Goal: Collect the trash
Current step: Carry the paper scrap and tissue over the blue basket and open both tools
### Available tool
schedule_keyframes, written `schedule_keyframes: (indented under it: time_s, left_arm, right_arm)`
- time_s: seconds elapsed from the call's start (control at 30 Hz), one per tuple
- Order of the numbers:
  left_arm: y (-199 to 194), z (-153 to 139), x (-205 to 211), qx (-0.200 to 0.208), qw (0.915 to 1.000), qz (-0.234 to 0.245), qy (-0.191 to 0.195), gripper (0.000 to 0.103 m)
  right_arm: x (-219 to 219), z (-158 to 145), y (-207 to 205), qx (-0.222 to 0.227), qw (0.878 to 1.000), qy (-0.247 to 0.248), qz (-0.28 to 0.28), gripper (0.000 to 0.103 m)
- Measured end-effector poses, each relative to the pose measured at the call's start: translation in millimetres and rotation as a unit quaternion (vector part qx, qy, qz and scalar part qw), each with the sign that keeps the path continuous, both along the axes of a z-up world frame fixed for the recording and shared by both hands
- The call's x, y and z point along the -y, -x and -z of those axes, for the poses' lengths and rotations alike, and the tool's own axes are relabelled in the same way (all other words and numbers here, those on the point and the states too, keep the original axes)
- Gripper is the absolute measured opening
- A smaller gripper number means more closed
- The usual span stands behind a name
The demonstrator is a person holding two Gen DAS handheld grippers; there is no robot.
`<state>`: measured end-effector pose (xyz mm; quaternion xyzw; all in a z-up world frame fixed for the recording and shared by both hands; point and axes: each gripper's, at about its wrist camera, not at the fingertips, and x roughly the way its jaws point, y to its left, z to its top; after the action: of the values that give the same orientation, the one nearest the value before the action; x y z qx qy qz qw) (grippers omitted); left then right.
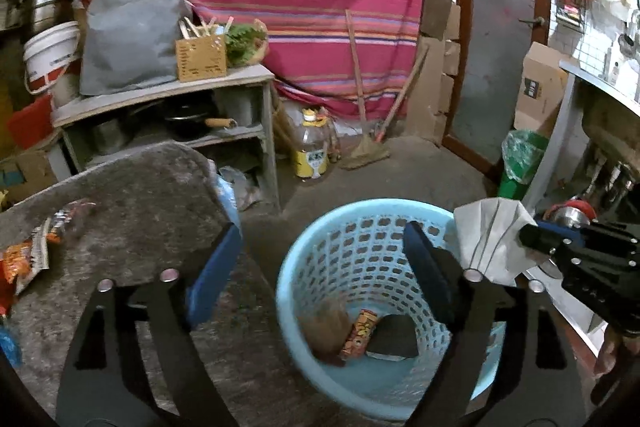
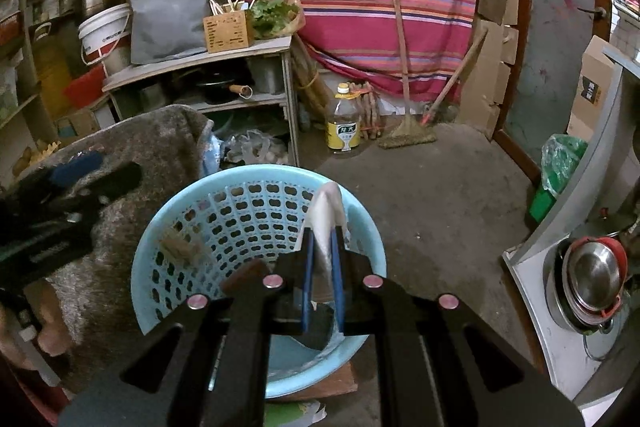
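Observation:
A light blue perforated basket (image 1: 332,239) (image 2: 256,195) stands on the floor beside a grey felt-covered table (image 1: 132,203). In it lie an orange snack packet (image 1: 359,333), a brown lump and a dark scrap. My right gripper (image 2: 323,231) is shut on a white folded paper wrapper (image 2: 326,211) and holds it over the basket's right rim; it also shows at the right of the left wrist view (image 1: 490,231). My left gripper (image 1: 320,259) is open and empty above the basket's left side. An orange foil snack wrapper (image 1: 28,255) lies on the table at far left.
A shelf unit (image 1: 168,95) with pans stands behind the table. An oil bottle (image 1: 314,147), brooms (image 1: 366,147) and a striped red cloth are at the back. A green bag-lined bin (image 1: 520,163) and a metal counter with a steel bowl (image 2: 592,275) are on the right.

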<state>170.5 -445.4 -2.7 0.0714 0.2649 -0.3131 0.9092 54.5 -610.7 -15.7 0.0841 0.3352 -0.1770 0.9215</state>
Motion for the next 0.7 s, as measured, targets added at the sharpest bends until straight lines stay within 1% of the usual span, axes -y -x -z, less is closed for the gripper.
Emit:
schedule_keyframes:
  time_s: [0.03,0.1,0.23,0.37,0.5,0.53,0.57,0.6,0.63,0.7]
  left_arm:
    - [1,-1,-5,0.004,1.0000,-0.004,-0.002,0.088]
    - [2,-4,-16,0.013,0.9997,-0.020,-0.006,0.089]
    - [1,-10,-48,0.021,0.9985,-0.051,0.002,0.095]
    - [1,-16,-80,0.028,0.9962,-0.082,0.007,0.097]
    - [-2,-21,-106,0.030,0.9939,-0.106,0.012,0.097]
    - [-3,-23,-110,0.031,0.9934,-0.110,0.013,0.097]
    - [-4,-24,-115,0.032,0.9929,-0.114,0.014,0.097]
    - [-5,-25,-122,0.032,0.9922,-0.119,0.015,0.097]
    - [-6,-26,-128,0.032,0.9916,-0.124,0.016,0.097]
    - [-8,-28,-138,0.034,0.9908,-0.130,0.016,0.097]
  right_arm:
    - [-1,1,-1,0.000,1.000,-0.002,-0.001,0.009]
    - [-5,2,-5,0.001,1.000,-0.004,-0.004,0.009]
    - [-15,6,-13,-0.001,1.000,-0.005,-0.013,0.009]
    - [-24,10,-27,-0.003,1.000,-0.009,-0.021,0.009]
    - [-33,14,-46,-0.014,1.000,0.003,-0.021,0.011]
    - [-34,15,-49,-0.019,1.000,0.000,-0.021,0.015]
    - [-36,17,-51,-0.025,0.999,-0.003,-0.019,0.025]
    - [-36,19,-55,-0.032,0.999,-0.002,-0.012,0.065]
    - [-37,20,-55,-0.028,1.000,0.003,-0.004,0.090]
    - [-41,20,-53,-0.020,1.000,0.008,0.004,0.089]
